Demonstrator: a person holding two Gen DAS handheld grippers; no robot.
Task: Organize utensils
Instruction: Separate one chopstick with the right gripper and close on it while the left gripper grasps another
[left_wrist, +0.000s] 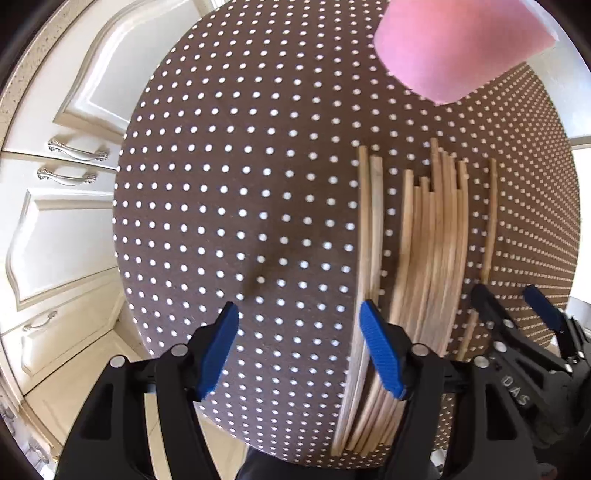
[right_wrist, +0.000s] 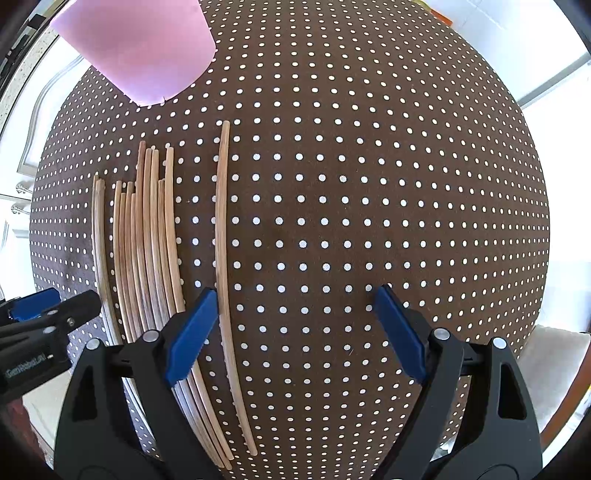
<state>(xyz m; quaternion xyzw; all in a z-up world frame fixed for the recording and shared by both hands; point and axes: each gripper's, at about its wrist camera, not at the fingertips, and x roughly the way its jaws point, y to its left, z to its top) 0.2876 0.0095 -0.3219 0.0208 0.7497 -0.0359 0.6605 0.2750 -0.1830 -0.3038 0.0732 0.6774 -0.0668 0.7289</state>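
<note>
Nearest to you, both grippers point down at a table draped in a brown cloth with white polka dots (right_wrist: 332, 221). Your left gripper (left_wrist: 301, 350) has its blue-padded jaws spread wide, with nothing pressed between them; its right-hand pad (left_wrist: 382, 350) sits just over the near ends of two wooden chopsticks that lie slightly apart from the rest. Your right gripper (right_wrist: 291, 332) is also spread wide and holds nothing; a single chopstick (right_wrist: 223, 240) lies on the cloth just inside its left-hand pad (whether the pad touches it, you cannot tell). Just beyond, the main bundle of chopsticks (right_wrist: 147, 240) lies side by side on the cloth, running away from you, between the two grippers. Farther off, at the far end of the sticks, stands a pink cup (right_wrist: 140, 48), apart from them. Past the table edge, the left view shows cream cabinet doors and drawers (left_wrist: 62, 221) with metal handles.
</note>
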